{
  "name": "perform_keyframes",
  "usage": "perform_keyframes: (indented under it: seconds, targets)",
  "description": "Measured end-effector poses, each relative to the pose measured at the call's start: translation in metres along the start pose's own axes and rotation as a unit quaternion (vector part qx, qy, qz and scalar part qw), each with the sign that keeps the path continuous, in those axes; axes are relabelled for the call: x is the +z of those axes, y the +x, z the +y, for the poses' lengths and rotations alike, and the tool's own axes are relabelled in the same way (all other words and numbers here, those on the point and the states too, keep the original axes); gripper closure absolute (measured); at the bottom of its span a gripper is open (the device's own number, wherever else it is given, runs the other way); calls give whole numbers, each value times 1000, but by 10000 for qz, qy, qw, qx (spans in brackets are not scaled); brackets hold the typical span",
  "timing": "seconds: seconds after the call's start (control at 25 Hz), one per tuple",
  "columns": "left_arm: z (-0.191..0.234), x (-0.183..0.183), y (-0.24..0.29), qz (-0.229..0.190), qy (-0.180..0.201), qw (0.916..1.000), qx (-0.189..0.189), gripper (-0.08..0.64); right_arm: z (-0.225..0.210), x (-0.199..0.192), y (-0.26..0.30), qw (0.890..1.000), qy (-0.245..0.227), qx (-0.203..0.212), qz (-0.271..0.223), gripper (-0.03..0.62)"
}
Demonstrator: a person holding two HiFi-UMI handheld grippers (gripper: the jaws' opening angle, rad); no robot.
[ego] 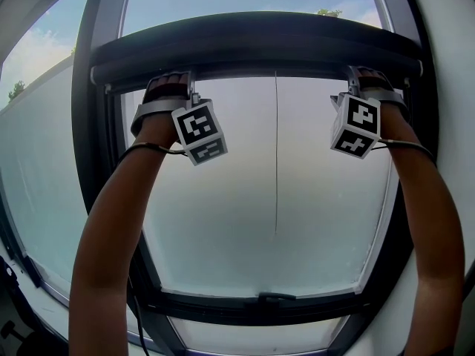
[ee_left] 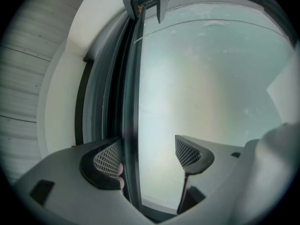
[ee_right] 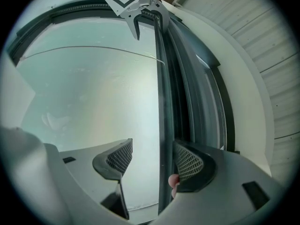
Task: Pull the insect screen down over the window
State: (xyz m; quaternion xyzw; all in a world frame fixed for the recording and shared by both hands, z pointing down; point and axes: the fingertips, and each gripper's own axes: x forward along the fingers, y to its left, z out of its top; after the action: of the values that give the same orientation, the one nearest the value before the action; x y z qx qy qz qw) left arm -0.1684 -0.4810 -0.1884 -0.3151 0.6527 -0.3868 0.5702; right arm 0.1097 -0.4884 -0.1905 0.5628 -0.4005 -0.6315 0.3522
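Running between parted jaws: screen bar (ego: 252,50)

- Daylight floods in through the window glass (ego: 274,199), centre of the head view; bright, milky, no hard shadows.
- I note the forearms (ego: 111,236) backlit, dark at lower left and right.
- Strong fisheye bending at edges; black vignette in both gripper views.

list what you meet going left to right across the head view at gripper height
window frame → left gripper → cord → right gripper
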Motion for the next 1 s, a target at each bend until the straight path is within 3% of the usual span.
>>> perform_keyframes:
  seconds: [0.24, 1.0]
  targets:
    - [-2, -1, -3, 29, 13, 10000, -14, 229, 5, -1, -6, 9995, -109, 252, 158, 336]
    - [-69, -3, -47, 3, -50, 9969, -786, 230, 72, 0, -36, 9975, -132, 671, 188, 336]
